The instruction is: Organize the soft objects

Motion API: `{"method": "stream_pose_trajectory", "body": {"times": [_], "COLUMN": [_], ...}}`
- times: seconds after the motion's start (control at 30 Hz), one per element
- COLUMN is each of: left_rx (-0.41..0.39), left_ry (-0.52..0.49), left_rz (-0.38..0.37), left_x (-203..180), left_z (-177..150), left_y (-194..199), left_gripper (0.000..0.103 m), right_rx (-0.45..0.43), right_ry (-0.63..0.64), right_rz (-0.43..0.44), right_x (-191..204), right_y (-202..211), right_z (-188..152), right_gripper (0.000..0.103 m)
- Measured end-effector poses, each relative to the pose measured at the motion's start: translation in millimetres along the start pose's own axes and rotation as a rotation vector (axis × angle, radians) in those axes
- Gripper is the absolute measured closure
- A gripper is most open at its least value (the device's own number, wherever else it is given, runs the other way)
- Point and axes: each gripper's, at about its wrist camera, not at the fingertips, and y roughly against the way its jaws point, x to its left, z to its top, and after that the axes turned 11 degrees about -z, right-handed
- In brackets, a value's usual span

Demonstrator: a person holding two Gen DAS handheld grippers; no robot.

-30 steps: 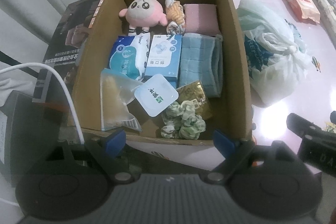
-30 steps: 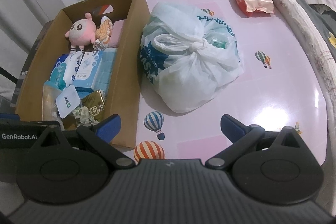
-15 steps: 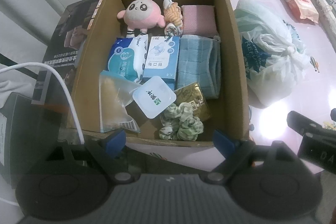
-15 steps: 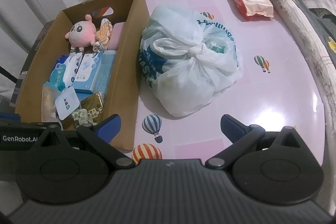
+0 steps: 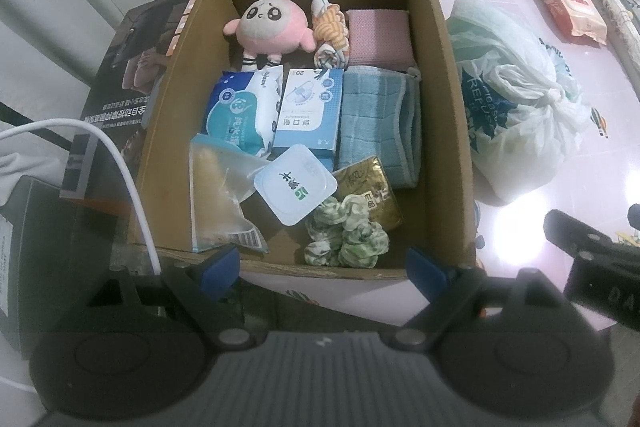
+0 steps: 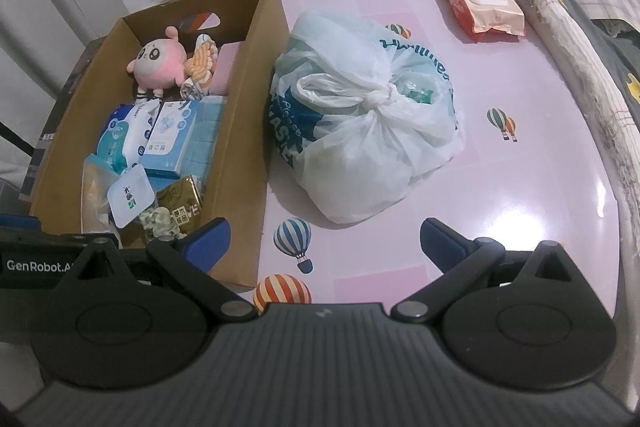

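- Cardboard box (image 5: 448,131) at the table's left edge holds a pink plush toy (image 5: 270,25), wipes, a folded blue towel (image 5: 376,119) and a green scrunchie (image 5: 346,235).
- Left gripper (image 5: 324,267): jaws wide apart, empty, at the box's near wall.
- Knotted white plastic bag (image 6: 372,123) lies just right of the box.
- Right gripper (image 6: 324,243): spread wide, holding nothing, above the pink table (image 6: 520,187).

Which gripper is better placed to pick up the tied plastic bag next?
Right. The right gripper is open, facing the tied plastic bag; the left gripper faces the cardboard box.
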Motion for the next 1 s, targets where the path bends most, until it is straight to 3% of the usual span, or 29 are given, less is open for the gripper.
{"method": "stream_pose_trajectory", "body": {"times": [1.0], "left_rx": [0.0], "left_ry": [-0.012], "left_rz": [-0.005], "left_x": [-1.6], "left_z": [0.1], "left_y": [1.2], "left_gripper": [0.012], "right_rx": [0.0], "right_ry": [0.007], "right_rz": [0.001], "right_x": [0.6], "right_y": [0.0], "right_z": [2.7], "right_gripper": [0.001]}}
